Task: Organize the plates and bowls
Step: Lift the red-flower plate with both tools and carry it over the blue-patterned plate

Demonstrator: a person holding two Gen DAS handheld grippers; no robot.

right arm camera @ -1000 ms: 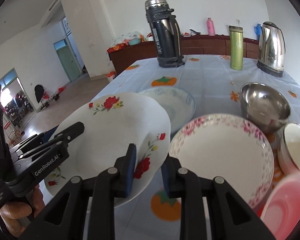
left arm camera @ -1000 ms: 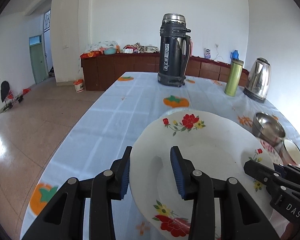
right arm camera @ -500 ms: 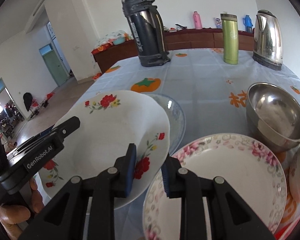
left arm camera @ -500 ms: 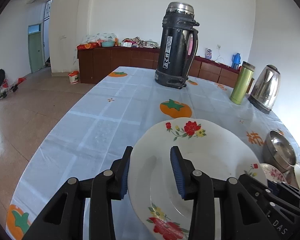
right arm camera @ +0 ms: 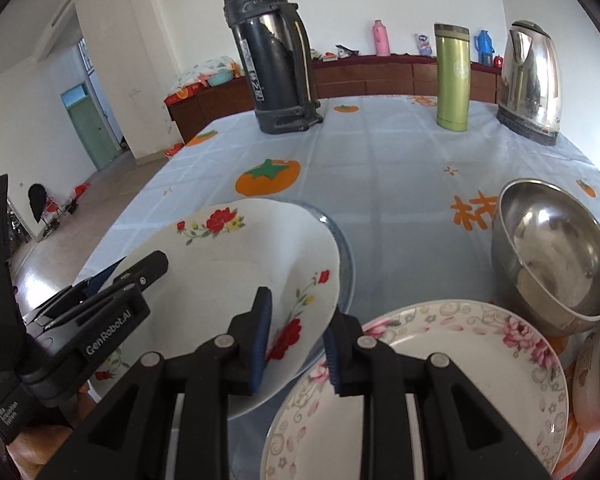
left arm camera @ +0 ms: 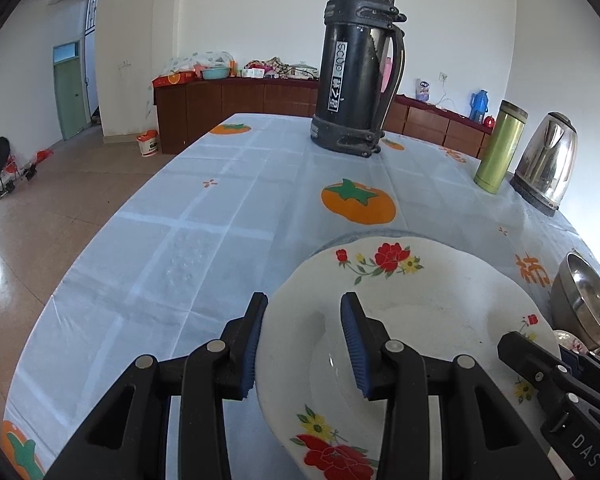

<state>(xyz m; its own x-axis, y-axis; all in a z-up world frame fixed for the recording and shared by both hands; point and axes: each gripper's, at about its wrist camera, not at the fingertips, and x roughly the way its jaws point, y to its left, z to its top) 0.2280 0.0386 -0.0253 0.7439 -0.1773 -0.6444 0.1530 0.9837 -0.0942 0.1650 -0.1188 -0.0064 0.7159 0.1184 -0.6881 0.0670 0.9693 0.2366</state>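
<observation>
With both my left tongs (left arm camera: 302, 340) and right tongs (right arm camera: 298, 340) clamped on the flowered plate's (left arm camera: 412, 308) rim at nine and three o'clock, uneven lowering could chip the glass dish (right arm camera: 346, 264) beneath.

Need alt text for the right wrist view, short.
The right tool grips the rim of a white plate with red flowers, which the left tool holds on its other side, above a clear glass dish. A pink-flowered plate and a steel bowl lie to the right; a dark thermos, a green flask and a kettle stand behind.
</observation>
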